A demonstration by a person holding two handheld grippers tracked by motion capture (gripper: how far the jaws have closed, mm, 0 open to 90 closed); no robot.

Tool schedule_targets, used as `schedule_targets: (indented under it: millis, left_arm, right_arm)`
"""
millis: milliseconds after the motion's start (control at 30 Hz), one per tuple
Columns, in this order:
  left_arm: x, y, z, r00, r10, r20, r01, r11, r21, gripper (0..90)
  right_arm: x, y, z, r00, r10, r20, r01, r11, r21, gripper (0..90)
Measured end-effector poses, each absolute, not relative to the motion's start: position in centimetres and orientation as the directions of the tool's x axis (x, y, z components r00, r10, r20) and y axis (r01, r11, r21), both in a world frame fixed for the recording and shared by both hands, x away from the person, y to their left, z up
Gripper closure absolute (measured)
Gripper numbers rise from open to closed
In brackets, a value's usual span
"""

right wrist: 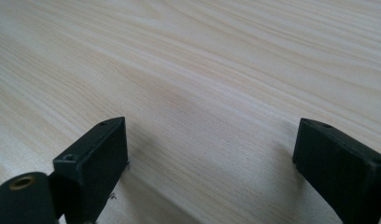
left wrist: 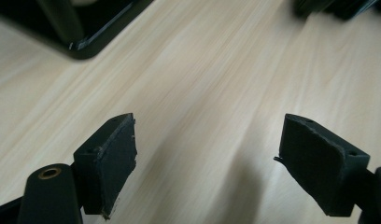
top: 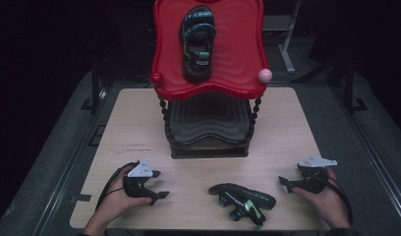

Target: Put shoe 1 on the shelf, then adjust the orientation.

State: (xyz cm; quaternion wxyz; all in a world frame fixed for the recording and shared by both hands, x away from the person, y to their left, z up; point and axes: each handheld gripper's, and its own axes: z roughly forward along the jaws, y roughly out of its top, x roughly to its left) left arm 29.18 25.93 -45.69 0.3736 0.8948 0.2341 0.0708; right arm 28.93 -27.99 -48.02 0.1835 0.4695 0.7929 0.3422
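Both jaws spread, empty: left hand-held gripper [top: 157, 184], right hand-held gripper [top: 292, 181]. The black strapped sandal with green accents [top: 243, 199] on the pale wooden table [top: 134, 132] looks light and flexible (likely rubbery); pinch its sole edge.

Pale wood table [top: 139, 123] on grey floor [top: 56, 147]; dark surroundings, perhaps metal stand [top: 287, 44] behind

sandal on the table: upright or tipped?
Tipped. The sandal on the table lies on its side near the front edge, its sole edge facing the rack and its green-trimmed straps facing the person.
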Motion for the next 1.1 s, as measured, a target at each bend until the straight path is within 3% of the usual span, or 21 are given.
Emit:
schedule_targets:
  millis: [200,400,433,533,600,767,800,833,867,900,1100]
  left_arm:
    - [29.5,26.4,-46.6,0.862,0.504,-0.057,0.398,-0.603,0.691,18.1]
    - [29.5,26.4,-47.2,0.861,0.508,-0.004,0.362,-0.608,0.707,13.6]
    - [29.5,26.3,-47.4,0.861,0.508,-0.004,0.358,-0.601,0.714,7.7]
    - [29.5,26.2,-47.4,0.860,0.510,-0.004,0.362,-0.604,0.710,3.7]
    - [29.5,26.1,-47.5,0.861,0.508,-0.004,0.363,-0.611,0.704,1.3]
    - [29.5,26.1,-47.4,0.861,0.508,-0.004,0.363,-0.611,0.704,1.4]
    - [29.5,26.1,-47.4,0.861,0.508,-0.004,0.363,-0.611,0.704,1.6]
    - [29.5,26.2,-47.4,0.857,0.515,-0.004,0.367,-0.605,0.706,2.6]
    - [29.5,26.2,-47.4,0.857,0.515,-0.004,0.367,-0.605,0.706,3.8]
    - [29.5,26.2,-47.4,0.854,0.521,-0.003,0.369,-0.600,0.710,4.7]
    - [29.5,26.2,-47.4,0.849,0.528,-0.004,0.373,-0.595,0.712,5.4]
  right_arm:
    - [28.9,-28.0,-48.0,-0.492,0.870,0.030,0.619,0.326,0.714,9.4]
    - [28.9,-28.0,-48.0,-0.490,0.871,0.029,0.620,0.325,0.715,10.2]
    - [28.8,-28.0,-47.9,-0.493,0.869,0.031,0.620,0.326,0.714,14.7]
    - [28.8,-28.0,-47.8,-0.499,0.866,0.035,0.621,0.328,0.712,19.8]
    - [28.7,-28.1,-47.5,-0.512,0.858,0.041,0.618,0.335,0.711,29.0]
    - [28.2,-28.4,-46.0,-0.527,0.844,0.097,0.606,0.293,0.740,46.8]
    - [28.2,-28.4,-46.0,-0.527,0.844,0.097,0.606,0.293,0.740,46.8]
    - [28.0,-28.4,-45.3,-0.545,0.831,0.112,0.591,0.286,0.754,54.6]
    - [28.0,-28.4,-45.3,-0.545,0.831,0.112,0.591,0.286,0.754,54.6]
    - [27.7,-28.3,-44.6,-0.561,0.817,0.131,0.573,0.269,0.774,61.9]
    - [26.7,-27.7,-42.7,-0.624,0.759,0.185,0.538,0.245,0.807,74.3]
